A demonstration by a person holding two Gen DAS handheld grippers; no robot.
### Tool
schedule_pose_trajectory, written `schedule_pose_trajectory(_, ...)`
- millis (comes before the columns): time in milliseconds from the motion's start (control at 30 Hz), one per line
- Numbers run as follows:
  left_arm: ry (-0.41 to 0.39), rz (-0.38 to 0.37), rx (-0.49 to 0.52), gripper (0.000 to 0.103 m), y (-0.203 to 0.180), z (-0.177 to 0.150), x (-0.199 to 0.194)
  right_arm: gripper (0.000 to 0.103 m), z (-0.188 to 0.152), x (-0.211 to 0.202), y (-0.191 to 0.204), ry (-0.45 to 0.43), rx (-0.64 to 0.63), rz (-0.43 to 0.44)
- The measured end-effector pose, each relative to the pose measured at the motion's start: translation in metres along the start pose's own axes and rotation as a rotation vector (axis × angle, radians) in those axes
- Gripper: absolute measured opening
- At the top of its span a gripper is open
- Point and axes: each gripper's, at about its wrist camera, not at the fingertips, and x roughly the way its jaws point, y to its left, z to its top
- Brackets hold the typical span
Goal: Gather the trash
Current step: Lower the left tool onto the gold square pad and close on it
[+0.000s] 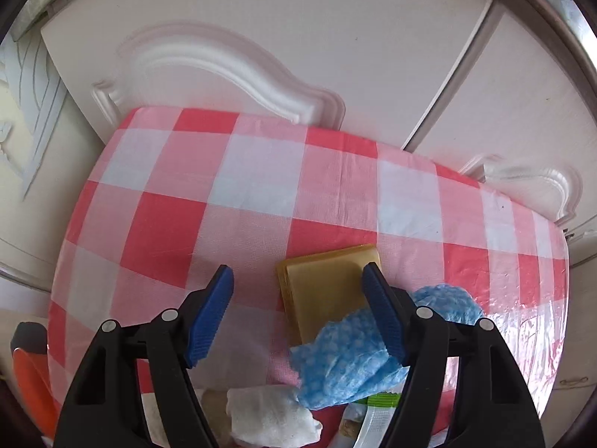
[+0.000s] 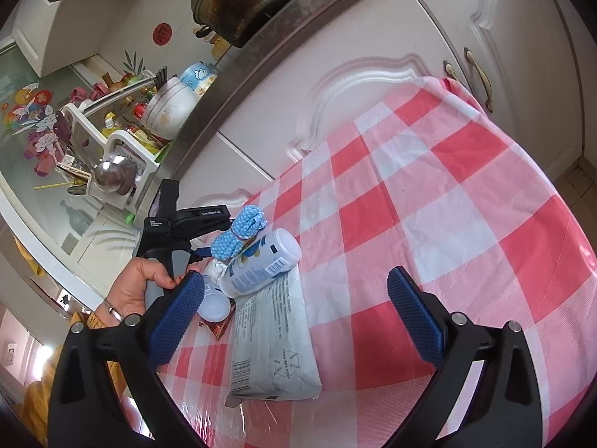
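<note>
Right gripper [image 2: 298,298] jaws spread above white wrapper [image 2: 272,339].

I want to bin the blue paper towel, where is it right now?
In the left wrist view the crumpled blue paper towel lies on the checkered tablecloth, overlapping the yellow pad, beside the white tissue wad.

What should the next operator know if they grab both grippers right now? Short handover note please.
Left gripper: open, holding nothing, above the trash pile.
Right gripper: open, holding nothing, over the checked tablecloth.
Trash is all bunched at one edge of the table: blue crumpled wipe, white tissue wad, yellow flat packet, white bottle on its side, grey plastic bag, small white cup.
Done: nothing gripped yet, as far as the views show.
Left: pick up every piece. No bin is in view.
</note>
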Motion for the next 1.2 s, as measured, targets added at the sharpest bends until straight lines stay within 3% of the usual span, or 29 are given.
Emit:
schedule_pose_trajectory(100, 0.005, -0.001, 0.042, 0.072, -0.005, -0.006, -0.003, 0.099, 0.000, -0.001, -0.002, -0.002, 0.007, 0.000)
schedule_pose_trajectory(300, 0.052, -0.078, 0.092, 0.071, -0.008, -0.030, -0.010, 0.099, 0.000, -0.001, 0.000, 0.005, -0.003, -0.003)
schedule_pose_trajectory(400, 0.052, -0.049, 0.162, 0.071, -0.014, -0.048, -0.017, 0.099, -0.001, -0.001, 0.004, 0.010, -0.022, -0.007)
schedule_pose_trajectory(800, 0.065, -0.109, 0.226, 0.071, -0.018, -0.104, -0.044, 0.099, -0.009, 0.005, 0.011, 0.054, -0.063, -0.026)
schedule_pose_trajectory(900, 0.097, -0.150, 0.198, 0.071, -0.011, -0.099, -0.045, 0.099, -0.010, 0.004, 0.010, 0.053, -0.059, -0.027)
schedule_pose_trajectory(1200, -0.005, -0.093, 0.116, 0.071, -0.014, -0.050, -0.033, 0.099, -0.010, 0.008, 0.006, 0.062, -0.051, -0.026)
